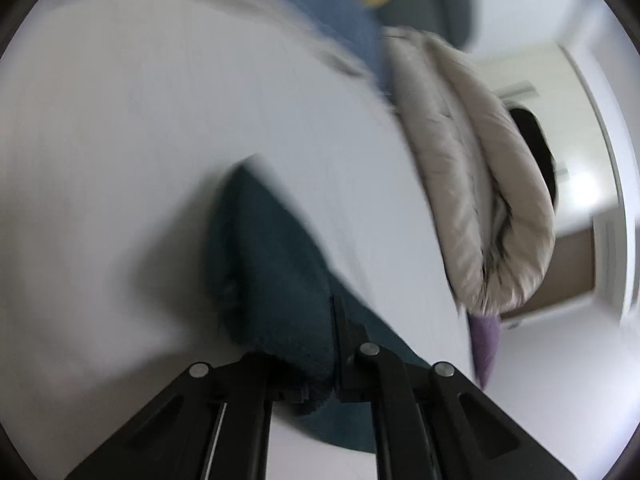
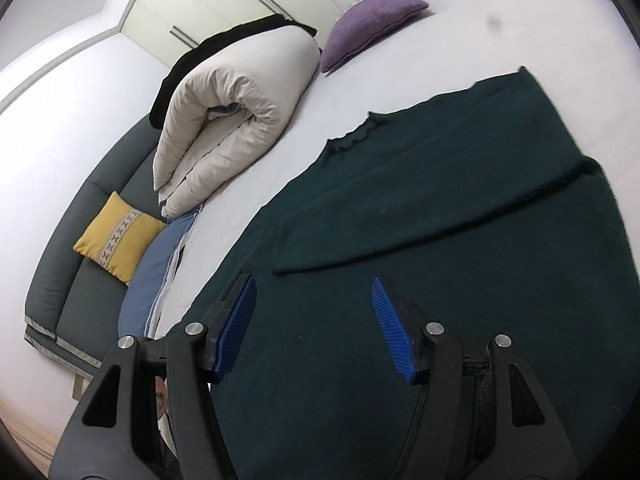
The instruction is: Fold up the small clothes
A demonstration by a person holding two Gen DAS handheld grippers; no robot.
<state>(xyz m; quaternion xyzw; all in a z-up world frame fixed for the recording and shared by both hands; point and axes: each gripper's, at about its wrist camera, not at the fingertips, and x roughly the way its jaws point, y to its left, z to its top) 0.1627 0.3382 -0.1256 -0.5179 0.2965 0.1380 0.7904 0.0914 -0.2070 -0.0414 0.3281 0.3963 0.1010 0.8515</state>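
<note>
A dark green knit sweater (image 2: 440, 200) lies spread on the white bed (image 2: 500, 28), with one sleeve folded across its body. My right gripper (image 2: 314, 312) hovers just above the sweater's near part, its blue-padded jaws wide open and empty. In the blurred left wrist view my left gripper (image 1: 320, 356) is shut on a bunched part of the same sweater (image 1: 272, 260) and holds it lifted off the sheet; the cloth hides the left finger's tip.
A rolled beige duvet (image 2: 236, 120) lies along the bed's far side, also in the left view (image 1: 472, 184). A purple cushion (image 2: 372, 20), a yellow cushion (image 2: 120, 236), a blue pillow (image 2: 156, 276), a grey headboard (image 2: 92, 208) and white wardrobes (image 2: 208, 4) surround it.
</note>
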